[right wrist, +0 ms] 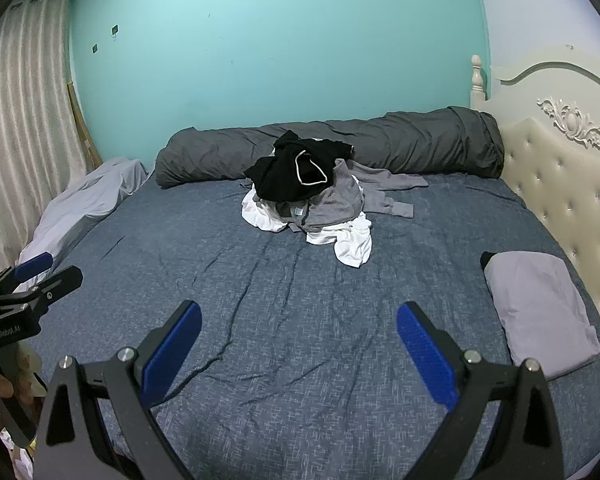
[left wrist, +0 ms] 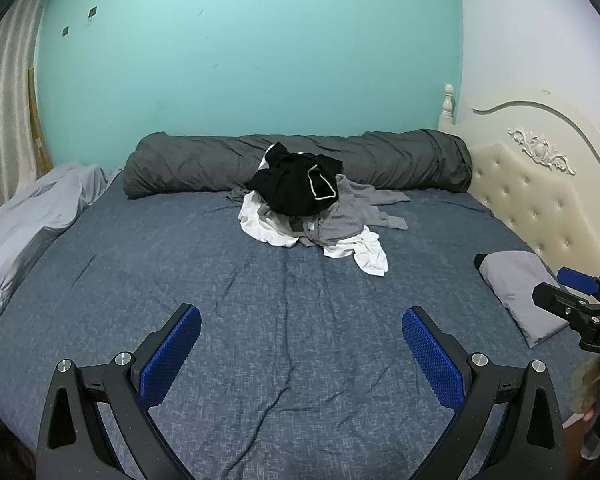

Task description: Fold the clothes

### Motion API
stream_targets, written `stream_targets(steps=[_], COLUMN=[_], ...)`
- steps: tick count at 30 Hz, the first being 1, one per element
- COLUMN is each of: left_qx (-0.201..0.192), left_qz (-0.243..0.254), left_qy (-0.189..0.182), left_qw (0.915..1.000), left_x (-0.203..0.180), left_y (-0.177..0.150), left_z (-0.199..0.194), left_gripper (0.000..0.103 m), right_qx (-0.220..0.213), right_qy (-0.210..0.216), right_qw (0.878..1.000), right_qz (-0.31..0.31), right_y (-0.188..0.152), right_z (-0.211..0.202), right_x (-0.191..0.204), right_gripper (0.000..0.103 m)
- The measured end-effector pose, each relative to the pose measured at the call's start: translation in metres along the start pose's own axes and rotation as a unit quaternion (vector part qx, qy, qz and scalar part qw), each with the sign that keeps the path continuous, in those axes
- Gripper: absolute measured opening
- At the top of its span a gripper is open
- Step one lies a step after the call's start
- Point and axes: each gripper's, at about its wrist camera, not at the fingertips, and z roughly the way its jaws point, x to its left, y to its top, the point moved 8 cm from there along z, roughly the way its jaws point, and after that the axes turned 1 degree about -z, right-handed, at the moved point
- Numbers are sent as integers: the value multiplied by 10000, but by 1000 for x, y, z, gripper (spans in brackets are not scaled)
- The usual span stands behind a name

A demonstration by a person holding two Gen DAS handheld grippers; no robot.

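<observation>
Black, grey and white crumpled garments (left wrist: 306, 208) are lying heaped mid-bed on the blue sheet (left wrist: 260, 320), lower layers hidden, no clear long axis. Left gripper (left wrist: 301, 354) and right gripper (right wrist: 299, 354) are both gaping wide, holding nothing.

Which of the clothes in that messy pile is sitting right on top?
The black garment with white trim sits on top. The grey top lies lower beside it, and the white clothes are squashed at the bottom against the blue sheet.
</observation>
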Motion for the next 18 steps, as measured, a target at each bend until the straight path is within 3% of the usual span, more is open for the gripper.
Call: stream_targets(steps=[18], left_qx=[-30], left_qz=[69], left_qy=[-10], left_qw=[10000], left_x=[6], left_y=[1], left_z=[-4], left_gripper=[103], right_qx=[-31], right_qy=[11], right_qw=[10000], right_qz=[13], right_y=[0], right_z=[-3], right_x=[-3], right_gripper=[99])
